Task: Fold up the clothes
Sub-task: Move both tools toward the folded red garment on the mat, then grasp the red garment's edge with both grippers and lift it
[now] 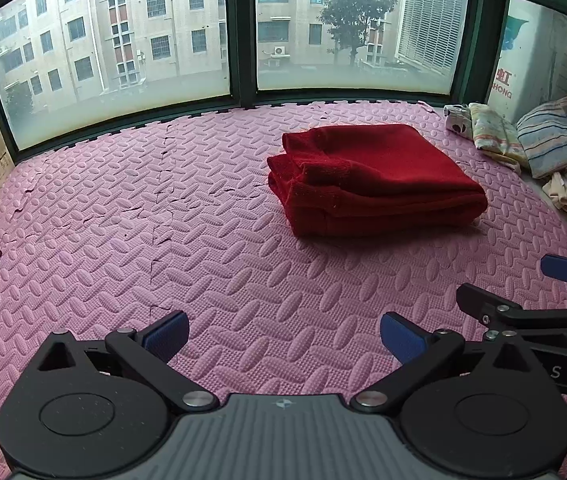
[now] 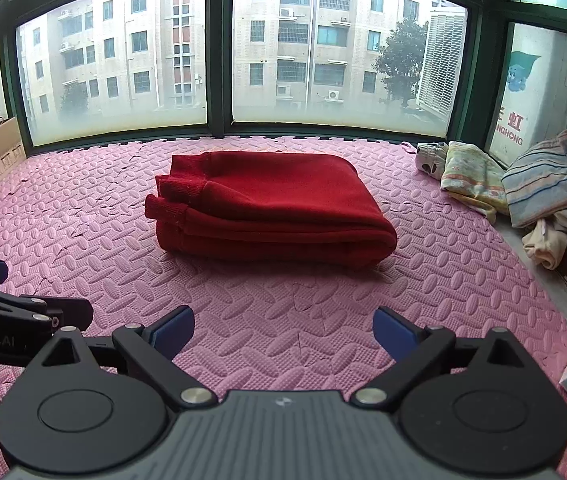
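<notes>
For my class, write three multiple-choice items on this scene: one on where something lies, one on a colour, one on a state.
1. Where is the pile of unfolded clothes?
A. on the red garment
B. at the mat's right edge
C. in the cardboard box

2. What colour is the foam mat?
A. pink
B. green
C. grey

3. How is the red garment?
A. spread flat
B. hanging
C. folded in layers

Answers: B, it lies beside the right wall; A, the tiles are pink; C, stacked layers show at its edge, with both tongs open and empty.
</notes>
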